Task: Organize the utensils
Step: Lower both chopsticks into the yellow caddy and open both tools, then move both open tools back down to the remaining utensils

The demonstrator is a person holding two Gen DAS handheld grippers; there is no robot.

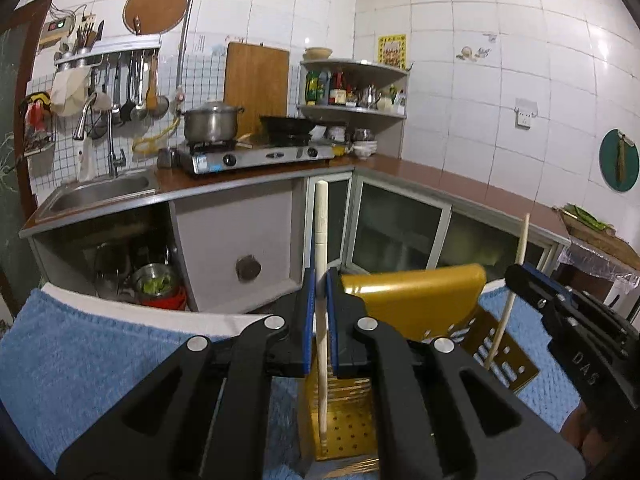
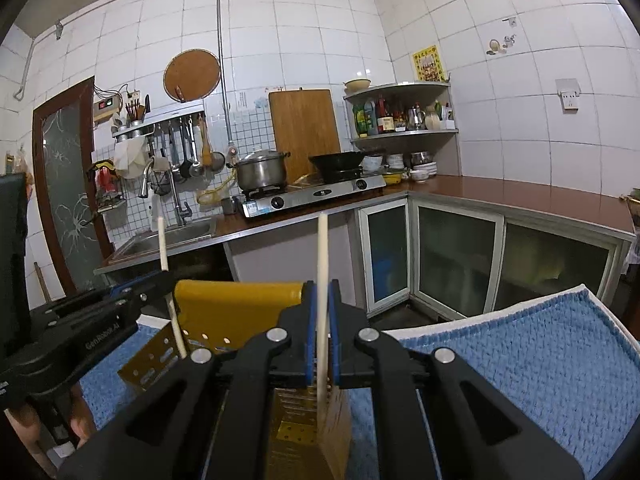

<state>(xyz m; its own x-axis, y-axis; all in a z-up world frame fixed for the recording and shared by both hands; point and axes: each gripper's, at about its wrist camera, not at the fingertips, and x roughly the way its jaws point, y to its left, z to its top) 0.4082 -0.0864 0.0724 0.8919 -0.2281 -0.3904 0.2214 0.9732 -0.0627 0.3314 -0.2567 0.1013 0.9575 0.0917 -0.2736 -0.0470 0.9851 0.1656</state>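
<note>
**Mei:** Towel [image 1: 100, 352] first, since it's the biggest thing: blue, nubbly terry cloth, spread over a white-edged surface. On it lies the golden holder [image 1: 412, 300], a glossy metal utensil caddy with a rounded cap and flat walls punched with dots and slots.

**Jun:** Is it standing up?

**Mei:** Looks tipped over to me, its perforated floor facing the left camera. I can't tell for certain.

**Jun:** And the grippers?

**Mei:** Both black, with blue pads. The left gripper [image 1: 321, 320] is clamped on a pale chopstick [image 1: 321, 240], a slim, smooth rod held nearly upright. Its lower end hangs in front of the holder's dotted panel. The right gripper [image 2: 321, 328] is pinched shut on the second chopstick [image 2: 322, 264], equally pale and upright, its tip low over the holder's slotted wall.

**Jun:** So how far along?

**Mei:** I'd judge about midway. Both sticks are picked up and brought to the holder, but neither is resting inside it or let go. What's left is sliding them in and releasing. I see no other loose utensils on the towel.
</note>
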